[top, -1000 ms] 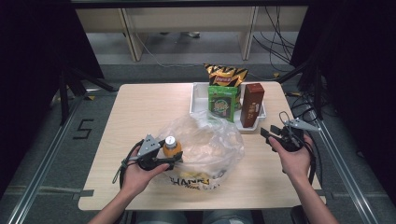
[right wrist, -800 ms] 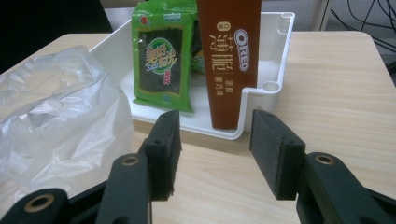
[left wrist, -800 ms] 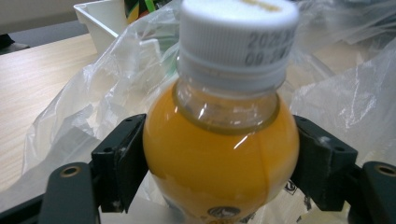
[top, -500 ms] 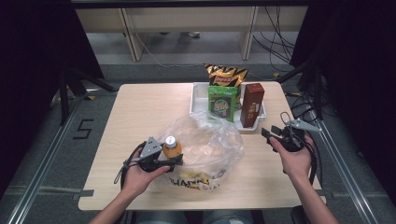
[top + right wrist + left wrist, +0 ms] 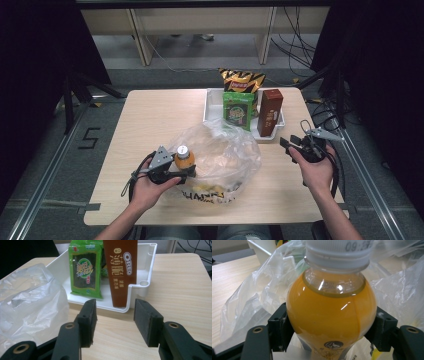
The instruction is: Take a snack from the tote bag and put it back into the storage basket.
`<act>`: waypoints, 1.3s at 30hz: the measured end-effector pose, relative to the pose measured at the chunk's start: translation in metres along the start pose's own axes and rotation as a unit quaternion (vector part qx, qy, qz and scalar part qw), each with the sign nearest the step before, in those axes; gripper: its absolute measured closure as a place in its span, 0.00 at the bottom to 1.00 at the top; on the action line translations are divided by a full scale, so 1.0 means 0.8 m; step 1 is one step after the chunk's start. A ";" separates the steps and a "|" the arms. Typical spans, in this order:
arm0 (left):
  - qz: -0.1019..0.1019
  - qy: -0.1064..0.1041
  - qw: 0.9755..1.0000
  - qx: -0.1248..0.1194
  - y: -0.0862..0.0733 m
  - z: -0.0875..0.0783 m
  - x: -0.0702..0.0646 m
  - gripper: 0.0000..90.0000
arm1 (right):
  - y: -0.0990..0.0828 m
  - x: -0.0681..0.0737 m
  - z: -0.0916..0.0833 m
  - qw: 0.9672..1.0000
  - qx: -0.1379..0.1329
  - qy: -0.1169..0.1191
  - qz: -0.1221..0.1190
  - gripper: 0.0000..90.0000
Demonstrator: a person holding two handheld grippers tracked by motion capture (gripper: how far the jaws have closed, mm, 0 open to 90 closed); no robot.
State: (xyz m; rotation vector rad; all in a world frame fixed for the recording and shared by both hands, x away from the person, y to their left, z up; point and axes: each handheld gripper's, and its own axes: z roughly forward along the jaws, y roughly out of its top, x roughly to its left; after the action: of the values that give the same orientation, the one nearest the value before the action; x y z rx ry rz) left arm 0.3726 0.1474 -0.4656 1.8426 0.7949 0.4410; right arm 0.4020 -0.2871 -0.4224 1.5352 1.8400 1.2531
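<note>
The left gripper (image 5: pixel 186 171), lower left of the high view, has just been closing; its fingers (image 5: pixel 279 327) clamp the round orange juice bottle (image 5: pixel 331 312) at the clear plastic bag (image 5: pixel 225 150), ready for bagging. The right gripper (image 5: pixel 113 322) waits, fingers parted, empty.

On the table (image 5: pixel 150 120), the bottle (image 5: pixel 184 157) stands left of the bag (image 5: pixel 227 155); the tray (image 5: pixel 212 102) sits far right with the snack packs (image 5: pixel 238 110).
</note>
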 end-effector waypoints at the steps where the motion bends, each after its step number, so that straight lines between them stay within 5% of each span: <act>1: 0.000 0.000 1.000 -0.003 0.002 -0.002 -0.002 0.34 | 0.000 0.000 0.000 1.000 0.000 0.001 0.001 0.59; 7: 0.007 -0.014 1.000 -0.021 0.016 -0.006 -0.010 0.34 | 0.001 -0.004 0.001 1.000 -0.004 -0.007 -0.022 0.59; 15: 0.011 -0.032 0.999 -0.028 0.032 -0.005 -0.012 0.35 | 0.001 -0.004 0.001 1.000 -0.007 -0.003 -0.020 0.59; 22: 0.023 -0.040 0.998 -0.039 0.058 -0.005 -0.008 0.35 | -0.002 -0.001 0.001 1.000 -0.005 0.001 -0.002 0.59; 28: 0.014 -0.049 0.998 -0.039 0.068 0.000 0.001 0.35 | -0.001 -0.004 0.003 1.000 -0.002 -0.013 -0.026 0.59; 30: 0.009 -0.051 0.998 -0.040 0.071 0.002 0.003 0.35 | -0.001 -0.002 0.004 1.000 -0.008 -0.015 -0.011 0.59; 39: 0.013 -0.058 0.997 -0.053 0.086 0.004 0.011 0.35 | -0.003 -0.005 0.004 1.000 -0.013 0.000 -0.018 0.59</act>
State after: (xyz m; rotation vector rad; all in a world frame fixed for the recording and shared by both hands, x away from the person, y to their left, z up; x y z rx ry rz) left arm 0.4032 0.1345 -0.4043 1.7644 0.6587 0.3820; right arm 0.4044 -0.2900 -0.4265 1.4817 1.8356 1.2549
